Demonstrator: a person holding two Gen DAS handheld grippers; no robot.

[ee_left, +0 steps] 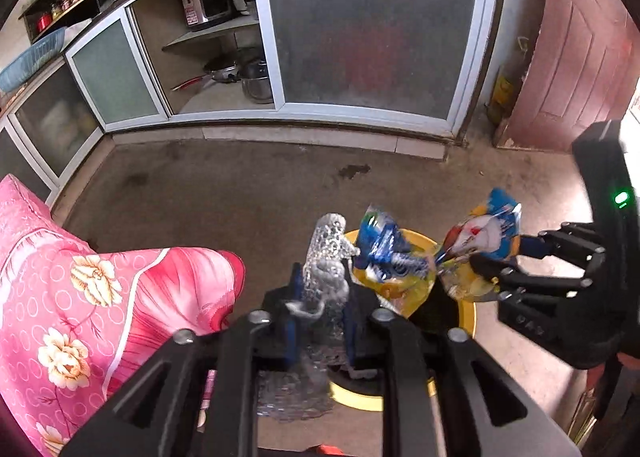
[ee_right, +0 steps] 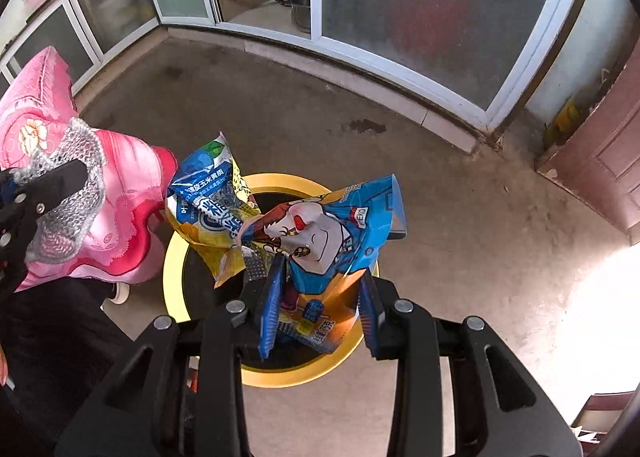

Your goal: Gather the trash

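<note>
My left gripper is shut on a crumpled piece of clear bubble wrap, held just left of a yellow-rimmed trash bin. My right gripper is shut on blue and yellow snack wrappers, held right over the bin. The wrappers also show in the left wrist view, with the right gripper coming in from the right. The left gripper with the bubble wrap shows at the left edge of the right wrist view.
A pink floral quilt lies at the left, close to the bin. Low cabinets with frosted sliding doors run along the back, one open with pots. A red-brown door stands at the right. The floor is bare concrete.
</note>
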